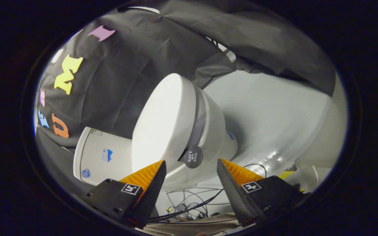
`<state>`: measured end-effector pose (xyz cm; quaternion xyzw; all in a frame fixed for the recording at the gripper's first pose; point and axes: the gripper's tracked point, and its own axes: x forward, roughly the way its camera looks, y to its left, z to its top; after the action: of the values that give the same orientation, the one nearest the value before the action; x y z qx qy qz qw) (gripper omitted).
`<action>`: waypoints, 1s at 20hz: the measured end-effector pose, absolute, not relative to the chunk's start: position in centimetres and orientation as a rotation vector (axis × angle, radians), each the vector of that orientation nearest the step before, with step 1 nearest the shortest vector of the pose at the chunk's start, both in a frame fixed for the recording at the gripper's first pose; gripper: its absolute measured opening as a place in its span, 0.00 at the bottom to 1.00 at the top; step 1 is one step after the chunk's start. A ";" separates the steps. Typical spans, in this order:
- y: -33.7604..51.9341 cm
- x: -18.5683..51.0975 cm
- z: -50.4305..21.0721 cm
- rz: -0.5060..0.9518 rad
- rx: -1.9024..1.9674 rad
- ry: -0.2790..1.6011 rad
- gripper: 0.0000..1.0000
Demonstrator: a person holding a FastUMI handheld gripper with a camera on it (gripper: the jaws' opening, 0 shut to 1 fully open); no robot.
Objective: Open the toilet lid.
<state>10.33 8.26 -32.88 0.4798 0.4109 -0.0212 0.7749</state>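
White, glossy plastic, the toilet lid [164, 121] just beyond the spread, empty hand-held gripper [191, 165] looks stiff, light and slippery, best taken by its round dark tab [192, 156] between the fingers.

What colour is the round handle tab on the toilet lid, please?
Dark grey, seen in the gripper view: tab.

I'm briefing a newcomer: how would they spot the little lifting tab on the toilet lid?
Find the white toilet, then its closed lid. At the lid's front edge, just ahead of the open hand-held gripper, sits a small round tab, the only dark thing on the toilet.
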 end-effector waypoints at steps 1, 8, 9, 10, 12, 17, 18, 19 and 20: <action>8.4 10.4 -33.4 -0.044 1.058 0.904 0.96; 8.6 11.6 -35.4 -0.067 1.188 0.938 0.77; 8.6 11.6 -35.6 -0.067 1.194 0.950 0.68; 8.3 11.4 -35.8 -0.077 1.208 0.957 0.58; 8.4 11.8 -35.4 -0.092 1.270 0.943 0.44; 8.6 12.8 -35.6 -0.104 1.226 0.943 0.26; 8.6 12.9 -35.7 -0.117 1.237 0.954 0.24; 8.5 13.0 -35.7 -0.124 1.257 0.961 0.22; 8.4 13.0 -35.6 -0.127 1.283 0.963 0.22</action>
<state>13.02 8.42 -35.62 0.5745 0.4311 -0.0570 0.6935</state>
